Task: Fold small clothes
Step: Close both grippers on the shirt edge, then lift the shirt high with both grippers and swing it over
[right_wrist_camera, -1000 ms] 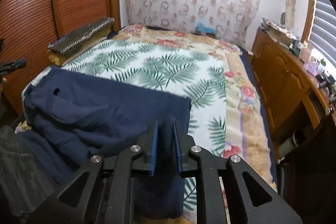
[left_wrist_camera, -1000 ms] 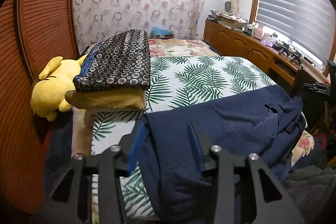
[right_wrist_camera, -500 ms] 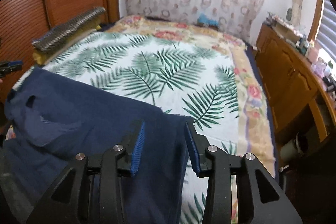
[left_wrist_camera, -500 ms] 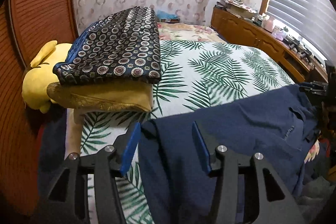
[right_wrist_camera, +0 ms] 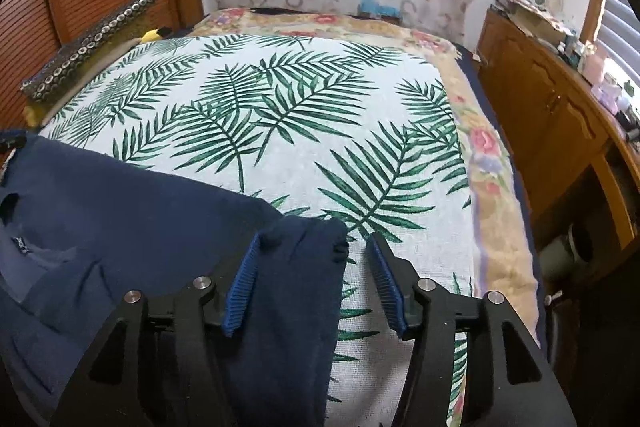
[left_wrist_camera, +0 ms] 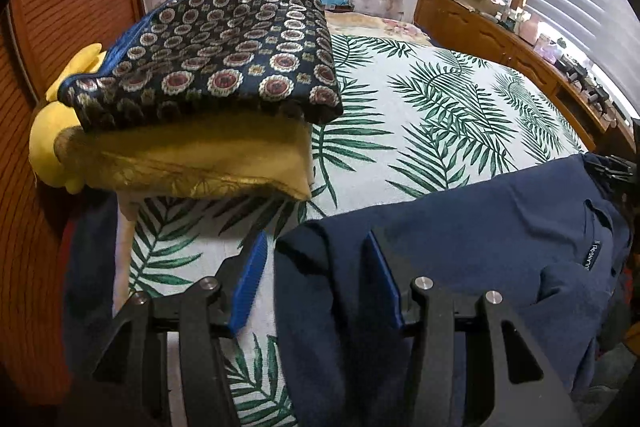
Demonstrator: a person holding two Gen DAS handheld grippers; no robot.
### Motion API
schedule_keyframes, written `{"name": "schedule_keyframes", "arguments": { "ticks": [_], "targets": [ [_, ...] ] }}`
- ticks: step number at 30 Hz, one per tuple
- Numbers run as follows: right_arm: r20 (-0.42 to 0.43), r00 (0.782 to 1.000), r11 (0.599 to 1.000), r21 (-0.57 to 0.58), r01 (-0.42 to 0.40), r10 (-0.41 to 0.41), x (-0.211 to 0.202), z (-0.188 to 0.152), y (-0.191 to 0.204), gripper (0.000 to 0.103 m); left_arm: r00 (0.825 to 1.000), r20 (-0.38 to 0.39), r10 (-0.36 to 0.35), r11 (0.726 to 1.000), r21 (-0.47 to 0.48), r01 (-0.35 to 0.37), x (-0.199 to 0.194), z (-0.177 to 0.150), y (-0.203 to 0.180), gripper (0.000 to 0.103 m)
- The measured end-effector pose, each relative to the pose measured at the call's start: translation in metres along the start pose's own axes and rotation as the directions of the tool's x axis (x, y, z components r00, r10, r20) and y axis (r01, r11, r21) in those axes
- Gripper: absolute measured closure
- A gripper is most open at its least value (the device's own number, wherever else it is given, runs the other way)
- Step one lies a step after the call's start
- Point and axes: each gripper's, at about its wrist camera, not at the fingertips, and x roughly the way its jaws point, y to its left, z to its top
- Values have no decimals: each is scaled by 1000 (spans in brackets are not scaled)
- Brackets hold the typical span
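A dark blue piece of clothing lies on the bed, on the palm-leaf sheet, along the near edge of the bed. It is spread out wide, and part of it hangs down over that edge. A small tag with letters shows on it, toward its right end in the left wrist view.

The left gripper hangs over the left corner of the blue clothing. Its jaws are open. The corner of the cloth sits between them, but the blue pads do not squeeze it. One pad is over the bare sheet and the other is over the cloth.

The right gripper hangs over the right corner of the blue clothing. Its jaws have just been opening and now stand apart. The cloth corner lies between them, close to the left pad, and the other pad is over the leaf sheet. It is not gripped.

Left of the blue clothing, on the same bed, is a stack: a dark folded cloth with round flower dots on top of a folded yellow blanket. A yellow soft toy sits behind that stack, by the brown slatted wall. On the far side of the bed from the stack is a wooden cabinet with small things on top.
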Motion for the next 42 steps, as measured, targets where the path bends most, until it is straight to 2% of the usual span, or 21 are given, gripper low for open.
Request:
{"name": "schedule_keyframes", "arguments": {
  "ticks": [8, 10, 14, 16, 17, 18, 19, 20, 21, 22, 24, 26, 28, 31, 33, 35, 37, 42],
  "targets": [
    [-7, 1000, 1000, 23, -20, 20, 3, 1, -5, 38, 1000, -5, -25, 1000, -18, 25, -1, -3, 3, 51],
    [-16, 999, 999, 16, -31, 31, 3, 2, -4, 33, 999, -3, -37, 999, -25, 37, -1, -4, 3, 51],
    [-35, 998, 999, -7, -46, 46, 5, 5, 1, 32, 999, -2, -45, 999, -2, 45, 0, -5, 1, 51],
    [-44, 997, 998, -27, -62, 61, 5, 5, 6, 32, 999, -6, -53, 999, 0, 53, 0, -4, 1, 57],
    [-47, 996, 997, -35, -72, 70, 5, 6, 8, 35, 998, -9, -67, 998, 0, 67, -1, -4, 0, 61],
    [-49, 996, 996, -38, -81, 79, 5, 6, 9, 42, 996, -11, -84, 996, 1, 84, -1, -4, -2, 69],
    [-50, 995, 995, -43, -93, 91, 4, 5, 11, 54, 995, -14, -98, 995, 4, 98, -1, -3, -5, 77],
    [-48, 993, 992, -49, -113, 110, 2, 5, 13, 62, 994, -17, -104, 994, 6, 105, -1, -4, -6, 79],
    [-48, 990, 989, -52, -137, 135, 0, 4, 15, 78, 994, -18, -108, 994, 2, 108, -1, -3, -7, 85],
    [-48, 988, 987, -55, -151, 148, -1, 3, 17, 88, 993, -18, -114, 993, 0, 114, -2, -3, -8, 95],
    [-37, 986, 984, -69, -164, 162, -6, -2, 23, 90, 994, -4, -114, 993, 9, 114, -9, -5, -13, 96],
    [-8, 990, 990, -28, -138, 138, -17, -6, 25, 92, 992, 36, -121, 993, 10, 121, -25, -10, -18, 97],
    [57, 987, 988, 12, -152, 151, -40, -12, 27, 93, 985, 99, -140, 990, 5, 140, -51, -16, -24, 97],
    [153, 976, 986, 31, -162, 156, -83, -23, 33, 93, 968, 218, -124, 991, -16, 130, -106, -31, -34, 97],
    [210, 966, 984, 56, -168, 153, -110, -28, 35, 93, 942, 306, -137, 988, -28, 153, -145, -42, -40, 97],
    [277, 950, 983, 69, -169, 144, -145, -32, 39, 93, 922, 355, -152, 985, -19, 169, -175, -44, -45, 97],
    [334, 932, 983, 65, -170, 139, -180, -35, 43, 93, 910, 386, -152, 987, 5, 163, -195, -44, -47, 97],
    [417, 901, 988, 35, -148, 120, -236, -25, 50, 93, 862, 475, -177, 984, 60, 169, -249, -36, -59, 97]
  ]
}}
